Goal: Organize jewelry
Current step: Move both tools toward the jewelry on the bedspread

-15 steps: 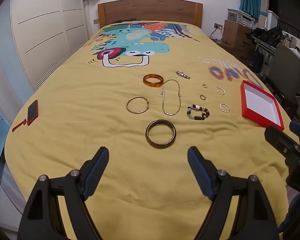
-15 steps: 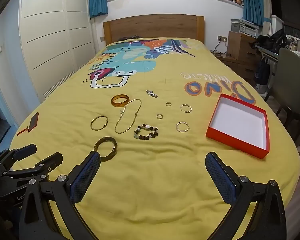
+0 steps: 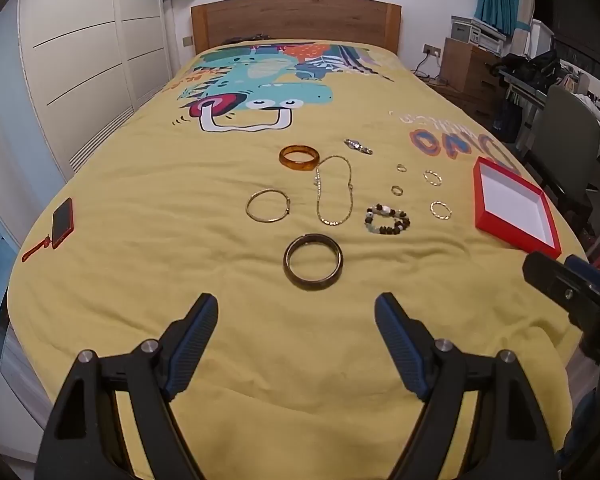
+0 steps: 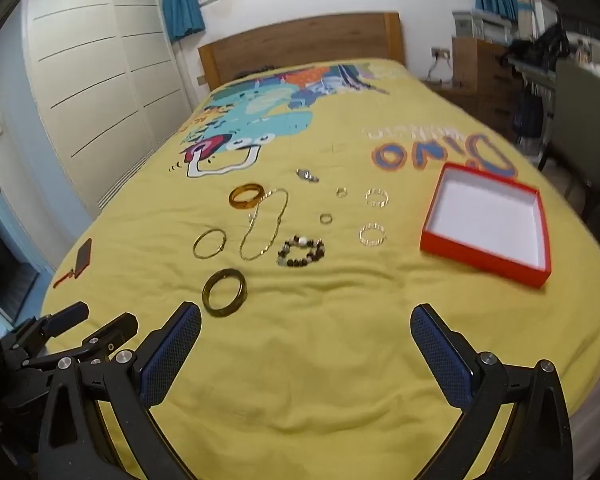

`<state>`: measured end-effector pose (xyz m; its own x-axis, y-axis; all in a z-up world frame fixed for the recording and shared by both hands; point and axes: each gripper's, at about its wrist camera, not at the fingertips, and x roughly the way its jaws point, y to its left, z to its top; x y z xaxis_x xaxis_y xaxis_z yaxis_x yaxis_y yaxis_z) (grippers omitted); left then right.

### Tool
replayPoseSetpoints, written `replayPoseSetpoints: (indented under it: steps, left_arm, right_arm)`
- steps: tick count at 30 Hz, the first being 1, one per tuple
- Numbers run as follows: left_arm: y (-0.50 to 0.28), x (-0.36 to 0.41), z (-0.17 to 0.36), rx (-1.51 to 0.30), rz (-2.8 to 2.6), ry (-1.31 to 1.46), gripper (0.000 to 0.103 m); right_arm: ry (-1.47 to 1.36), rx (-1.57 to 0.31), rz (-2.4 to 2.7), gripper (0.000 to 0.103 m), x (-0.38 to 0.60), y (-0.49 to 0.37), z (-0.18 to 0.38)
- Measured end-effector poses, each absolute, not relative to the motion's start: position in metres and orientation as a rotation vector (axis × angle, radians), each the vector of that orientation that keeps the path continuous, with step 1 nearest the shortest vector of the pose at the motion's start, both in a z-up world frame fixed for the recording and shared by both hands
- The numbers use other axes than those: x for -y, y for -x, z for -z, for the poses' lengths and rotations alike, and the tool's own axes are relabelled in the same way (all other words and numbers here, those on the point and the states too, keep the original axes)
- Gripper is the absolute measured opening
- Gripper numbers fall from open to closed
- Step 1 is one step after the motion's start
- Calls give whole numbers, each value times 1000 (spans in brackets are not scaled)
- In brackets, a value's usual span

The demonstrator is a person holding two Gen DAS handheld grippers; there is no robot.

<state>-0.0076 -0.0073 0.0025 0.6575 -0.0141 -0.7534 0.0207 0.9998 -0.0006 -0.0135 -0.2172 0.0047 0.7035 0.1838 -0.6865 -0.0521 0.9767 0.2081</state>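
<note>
Jewelry lies spread on a yellow bedspread [image 3: 140, 240]. A dark bangle [image 3: 313, 262] [image 4: 224, 292] lies nearest. Behind it are a thin gold hoop [image 3: 268, 211], a gold chain [image 3: 334, 194], an amber bangle [image 3: 299, 157], a beaded bracelet [image 3: 387, 219] [image 4: 301, 251], a small watch [image 3: 358, 146] and several small rings [image 3: 441, 210]. An open red box [image 3: 514, 208] [image 4: 486, 224] with a white inside sits at the right. My left gripper [image 3: 296, 312] is open and empty, just short of the dark bangle. My right gripper [image 4: 306, 322] is open and empty above the bedspread.
A red phone [image 3: 62, 222] with a strap lies near the bed's left edge. A wooden headboard [image 3: 296, 20] stands at the far end. White wardrobe doors [image 3: 80, 60] line the left. A chair [image 3: 568, 132] and a cluttered desk stand to the right of the bed.
The right wrist view has moved forward and tilted, so the jewelry and box appear closer and slightly blurred. The left gripper has barely moved. Both stay open.
</note>
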Motion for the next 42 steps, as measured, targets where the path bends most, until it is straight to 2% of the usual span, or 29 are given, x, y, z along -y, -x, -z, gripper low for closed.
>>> replayPoseSetpoints:
  steps: [12, 42]
  left_arm:
    - [7, 8, 4, -871, 24, -18, 80]
    - [-25, 0, 49, -938, -25, -47, 80]
  right_arm:
    - [-265, -867, -149, 103, 224, 7, 11]
    - [-180, -879, -141, 103, 208, -19, 44]
